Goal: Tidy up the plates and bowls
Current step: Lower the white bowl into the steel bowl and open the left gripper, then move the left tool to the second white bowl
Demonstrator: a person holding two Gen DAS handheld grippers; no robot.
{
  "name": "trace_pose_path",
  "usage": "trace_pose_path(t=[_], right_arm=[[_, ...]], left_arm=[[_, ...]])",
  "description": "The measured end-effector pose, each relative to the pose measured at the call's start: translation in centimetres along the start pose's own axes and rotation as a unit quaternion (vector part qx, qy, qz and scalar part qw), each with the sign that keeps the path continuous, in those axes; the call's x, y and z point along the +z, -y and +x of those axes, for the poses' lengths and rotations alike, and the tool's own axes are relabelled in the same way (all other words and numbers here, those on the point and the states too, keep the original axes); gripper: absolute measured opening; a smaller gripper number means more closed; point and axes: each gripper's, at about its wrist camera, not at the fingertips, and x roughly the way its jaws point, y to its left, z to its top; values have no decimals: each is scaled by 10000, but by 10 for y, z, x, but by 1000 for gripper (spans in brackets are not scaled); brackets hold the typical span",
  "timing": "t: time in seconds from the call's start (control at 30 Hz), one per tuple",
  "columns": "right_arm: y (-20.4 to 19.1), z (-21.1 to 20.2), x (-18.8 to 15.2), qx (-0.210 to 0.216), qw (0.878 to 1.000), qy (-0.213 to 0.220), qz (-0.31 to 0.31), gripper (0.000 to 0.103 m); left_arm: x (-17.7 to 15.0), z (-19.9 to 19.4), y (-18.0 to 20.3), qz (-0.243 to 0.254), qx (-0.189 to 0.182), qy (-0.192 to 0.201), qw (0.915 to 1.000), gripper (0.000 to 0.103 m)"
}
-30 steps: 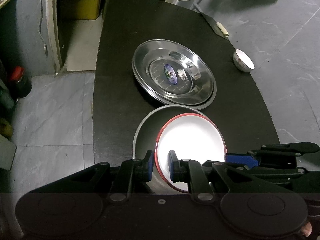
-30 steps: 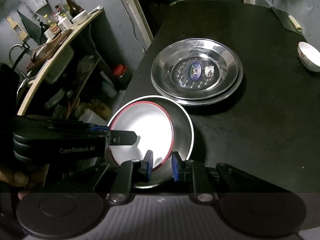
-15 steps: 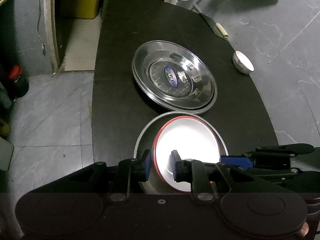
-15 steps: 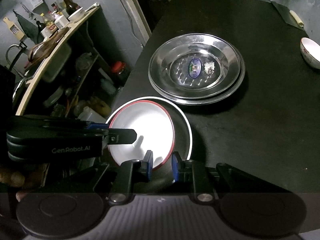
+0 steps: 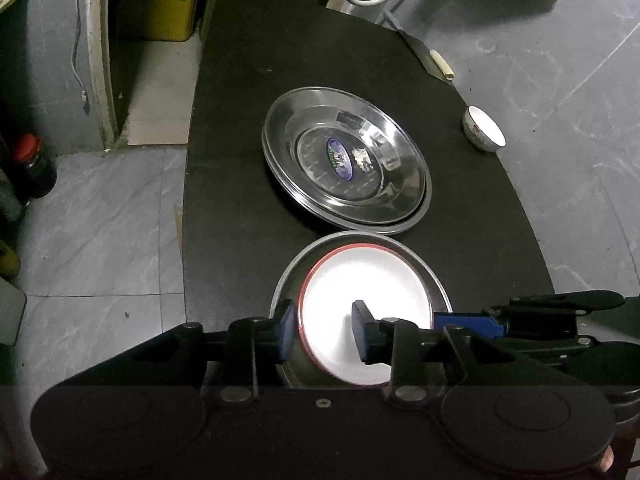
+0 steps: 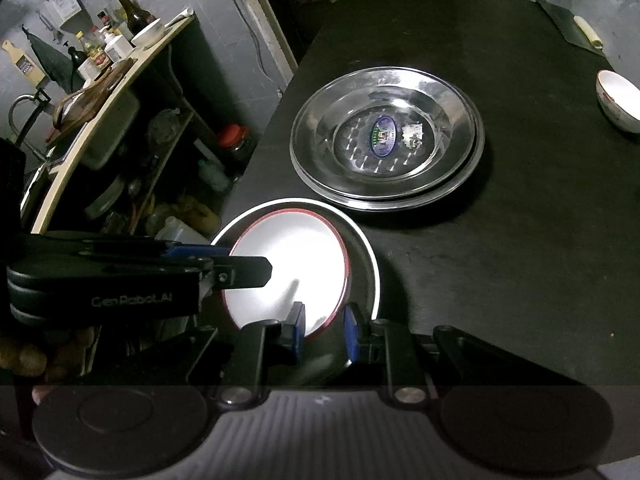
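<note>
A white plate with a red rim (image 5: 364, 292) (image 6: 288, 264) lies inside a shallow steel plate (image 5: 280, 292) (image 6: 370, 264) at the near edge of the black table (image 5: 240, 120). My left gripper (image 5: 324, 334) straddles the red rim's left side. Its jaws are opening and the pads stand off the rim. My right gripper (image 6: 324, 330) is shut on the plate's rim at its near right side. Its blue pad (image 5: 460, 320) also shows in the left wrist view. A stack of larger steel plates (image 5: 348, 160) (image 6: 384, 136) sits mid-table, and a small white bowl (image 5: 484, 132) (image 6: 618, 100) stands at the right edge.
A cleaver (image 5: 424, 52) lies at the table's far right edge. A red-capped jar (image 5: 32, 160) stands on the tiled floor to the left. In the right wrist view a cluttered shelf with bottles (image 6: 108, 48) runs along the left, close to the table's edge.
My left gripper's jaws have spread apart and let go of the red-rimmed plate's rim. The plate now lies a little flatter in the steel plate. The right gripper keeps its hold.
</note>
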Motion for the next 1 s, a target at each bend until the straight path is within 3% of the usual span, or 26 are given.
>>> trace_pose_path(t=[0.23, 0.5, 0.57, 0.67, 0.77, 0.87, 0.9, 1.0], right_arm=[[0, -4, -1, 5, 10000, 69, -27, 26], [0, -20, -4, 23, 9989, 454, -88, 39], [1, -24, -5, -28, 9985, 544, -96, 49], [6, -29, -6, -98, 9976, 682, -33, 52], [11, -34, -7, -141, 9963, 849, 59, 59], [18, -38, -6, -167, 9950, 978, 144, 71], [21, -39, -6, -178, 9943, 1036, 192, 74], [32, -44, -6, -185, 9919, 1202, 377, 86]], left_arm=[[1, -4, 2, -8, -82, 45, 10000, 46], [5, -20, 4, -85, -232, 341, 9991, 61], [6, -24, 2, -166, -291, 437, 9985, 61], [10, -30, 2, -279, -361, 622, 9970, 73], [15, -35, 5, -240, -402, 785, 9958, 76], [20, -37, 12, -181, -393, 946, 9946, 99], [21, -39, 14, -163, -364, 1004, 9942, 102], [28, -38, 20, -91, -277, 1045, 9941, 102]])
